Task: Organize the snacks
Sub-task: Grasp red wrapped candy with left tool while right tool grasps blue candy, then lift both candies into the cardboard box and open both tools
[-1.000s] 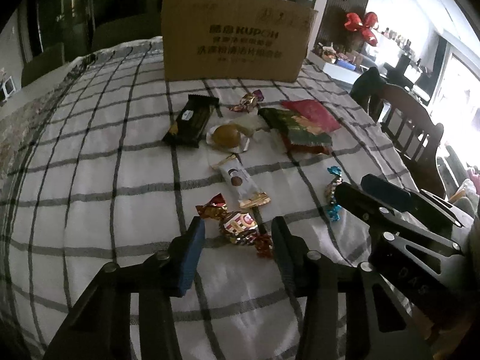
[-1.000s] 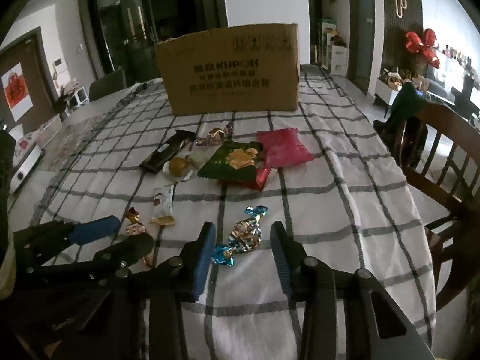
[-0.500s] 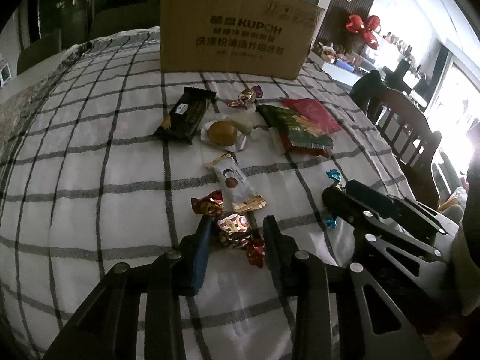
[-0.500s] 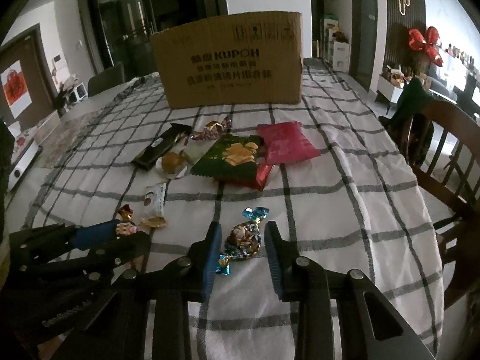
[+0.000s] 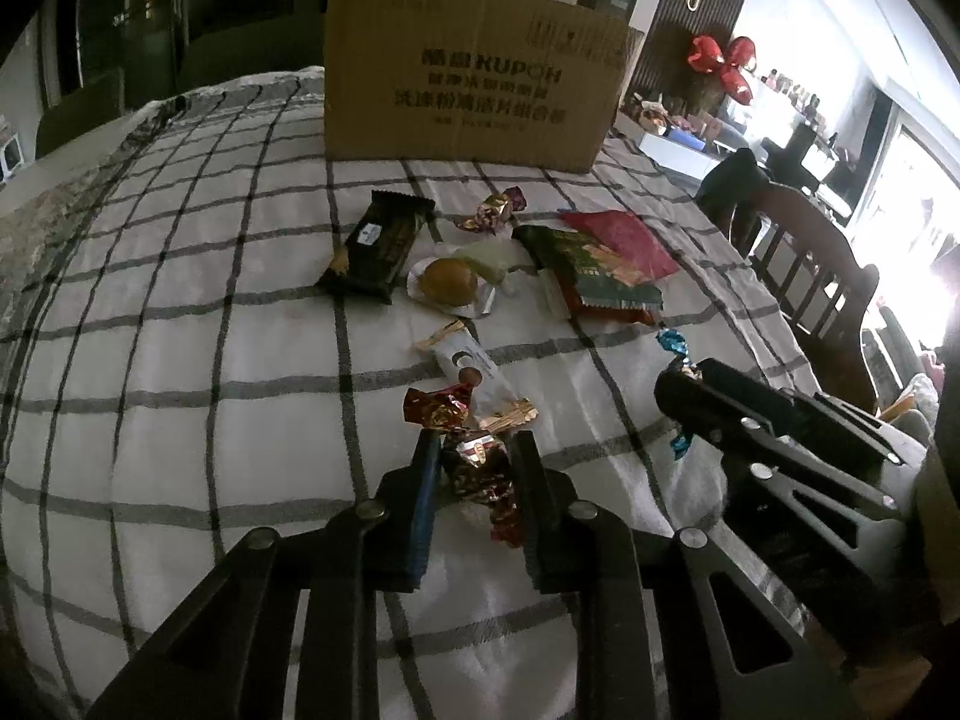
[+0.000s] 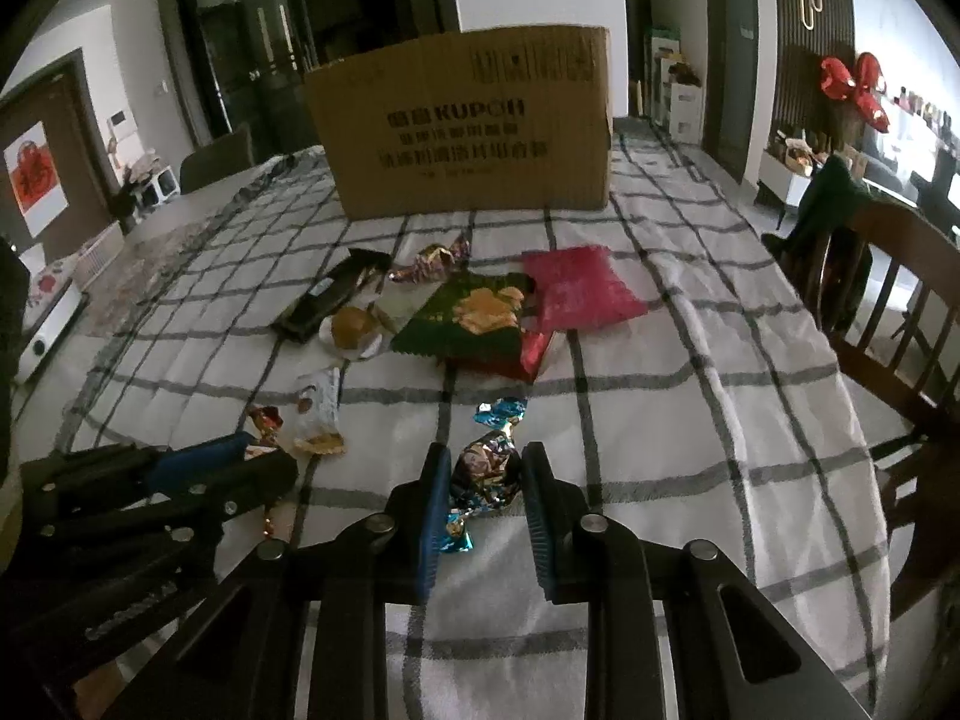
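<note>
A: Left gripper (image 5: 474, 468)?
B: Jaws closing, the red sweet (image 5: 477, 462) between them on the worktop (image 5: 180, 360).
A: Right gripper (image 6: 486, 474)?
B: Jaws closing, the blue sweet (image 6: 486, 468) between them.

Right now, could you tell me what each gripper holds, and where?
Left gripper is closing on the red candy's middle; right gripper on the blue candy's middle.

Both wrist views look forward and steeply down along their own fingers, close over the checked tablecloth (image 5: 180, 360), toward the cardboard box (image 5: 468, 72) at the far end. They share the snack pile and box; each catches the other gripper at its edge.
</note>
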`<state>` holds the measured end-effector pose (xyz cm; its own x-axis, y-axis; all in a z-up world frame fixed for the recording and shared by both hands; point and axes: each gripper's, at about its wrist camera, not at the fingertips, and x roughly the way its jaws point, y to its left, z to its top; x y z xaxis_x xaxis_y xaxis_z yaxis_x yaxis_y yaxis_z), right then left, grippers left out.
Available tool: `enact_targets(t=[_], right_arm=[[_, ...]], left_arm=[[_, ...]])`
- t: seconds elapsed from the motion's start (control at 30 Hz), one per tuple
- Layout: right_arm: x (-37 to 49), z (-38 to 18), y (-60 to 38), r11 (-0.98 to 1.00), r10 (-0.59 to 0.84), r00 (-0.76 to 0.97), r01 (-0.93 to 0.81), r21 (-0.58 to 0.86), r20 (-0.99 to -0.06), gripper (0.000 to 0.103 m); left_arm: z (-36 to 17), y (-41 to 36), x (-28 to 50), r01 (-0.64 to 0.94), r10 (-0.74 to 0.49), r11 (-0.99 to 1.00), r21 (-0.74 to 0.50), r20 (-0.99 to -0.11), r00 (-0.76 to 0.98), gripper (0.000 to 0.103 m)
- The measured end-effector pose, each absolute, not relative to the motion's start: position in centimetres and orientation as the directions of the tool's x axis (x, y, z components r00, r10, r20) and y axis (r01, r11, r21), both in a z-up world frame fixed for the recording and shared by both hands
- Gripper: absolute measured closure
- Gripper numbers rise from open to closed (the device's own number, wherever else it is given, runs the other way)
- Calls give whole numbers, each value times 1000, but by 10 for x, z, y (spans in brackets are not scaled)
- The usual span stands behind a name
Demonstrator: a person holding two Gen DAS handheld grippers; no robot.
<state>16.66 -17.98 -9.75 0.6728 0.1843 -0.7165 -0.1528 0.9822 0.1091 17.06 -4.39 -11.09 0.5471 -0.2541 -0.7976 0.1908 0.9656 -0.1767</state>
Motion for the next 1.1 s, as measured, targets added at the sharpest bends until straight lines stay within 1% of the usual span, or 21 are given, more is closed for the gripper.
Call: enact_targets(t=[0.3, 0.43, 0.6, 0.7, 1.1], right_arm=[[155, -70, -176, 977, 208, 714, -181, 111, -669, 78], [152, -58, -175, 976, 211, 735, -190, 102, -645, 78], [153, -41, -174, 976, 212, 767, -199, 90, -606, 78], [156, -30, -174, 976, 211, 787, -200, 84, -580, 78], [176, -2, -176, 973, 231, 832, -198, 119, -504, 78]], left_arm=[[-82, -41, 159, 209, -267, 962, -174, -751, 604, 79], [-66, -41, 158, 219, -258, 964, -150, -720, 644, 80], [-47, -39, 164, 229, -260, 964, -137, -683, 682, 84], [-37, -36, 170, 237, -284, 958, -162, -661, 695, 85], [-10, -31, 192, 226, -285, 959, -173, -584, 760, 85]])
